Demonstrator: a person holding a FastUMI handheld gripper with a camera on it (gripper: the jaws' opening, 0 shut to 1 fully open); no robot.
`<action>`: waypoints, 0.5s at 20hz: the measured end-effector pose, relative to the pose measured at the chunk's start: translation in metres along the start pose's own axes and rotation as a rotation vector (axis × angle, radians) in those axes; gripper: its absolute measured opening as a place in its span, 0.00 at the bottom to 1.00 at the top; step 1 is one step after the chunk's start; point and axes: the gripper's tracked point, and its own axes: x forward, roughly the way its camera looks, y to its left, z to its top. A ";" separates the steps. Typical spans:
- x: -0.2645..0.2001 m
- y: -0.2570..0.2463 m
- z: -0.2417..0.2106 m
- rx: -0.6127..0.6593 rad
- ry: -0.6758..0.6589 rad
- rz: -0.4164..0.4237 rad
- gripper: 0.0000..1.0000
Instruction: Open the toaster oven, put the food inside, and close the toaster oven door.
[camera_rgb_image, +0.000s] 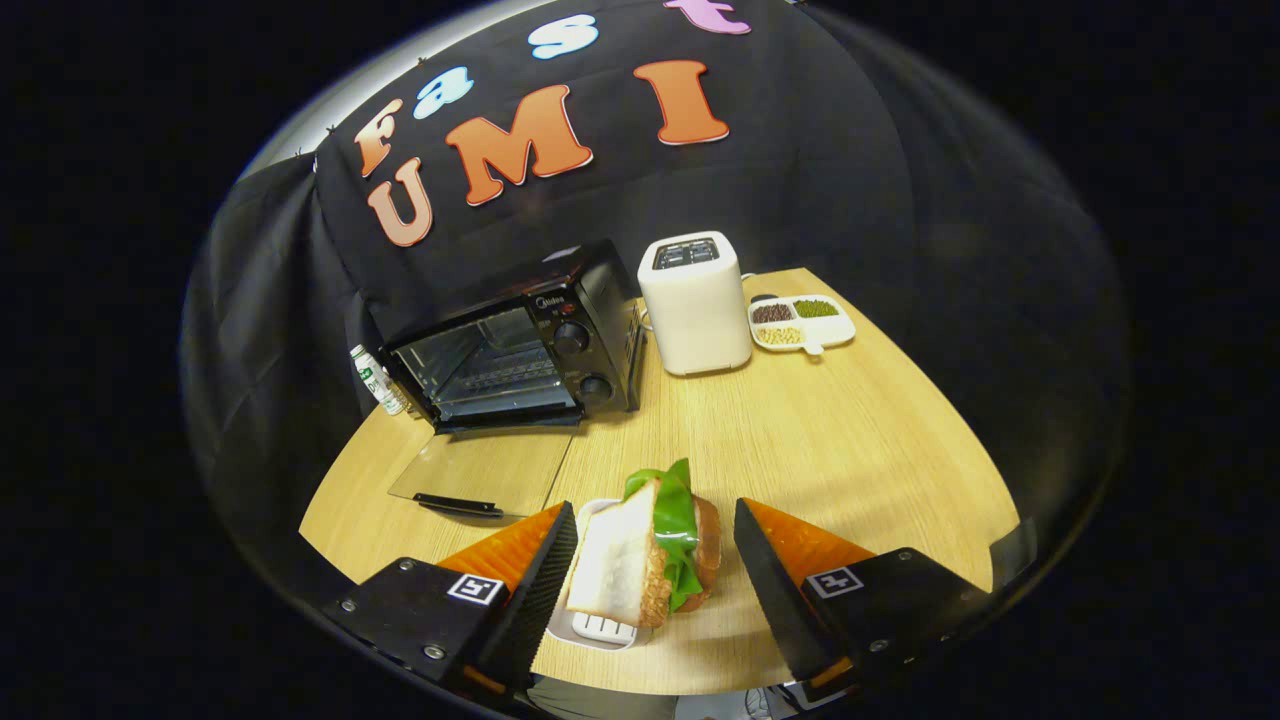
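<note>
Hand-held gripper (655, 560): fingers spread wide, one on each side of the sandwich; the left finger is at or almost at the bread face, the right finger stands clear of it, so nothing is gripped.
Sandwich (648, 548): white bread slices with green lettuce between, standing on edge between the fingers on a small white dish (600, 627).
Toaster oven (520, 345): black, well beyond the fingers at the back left of the worktop (850, 440); two knobs on its right panel, wire rack visible inside.
Oven door (480, 470): glass, dropped fully open and lying flat on the worktop, dark handle nearest the gripper.
Pop-up toaster (695, 305): white, just right of the oven.
Divided tray (802, 322): white, beside the toaster, holding brown, green and pale beans.
Bottle (378, 380): small, white with green label, just left of the oven.
</note>
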 end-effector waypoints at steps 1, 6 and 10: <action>0.004 0.001 -0.007 0.027 0.019 0.023 0.94; 0.022 0.002 -0.034 0.123 0.091 0.062 0.86; 0.018 0.009 -0.026 0.194 0.086 0.097 0.56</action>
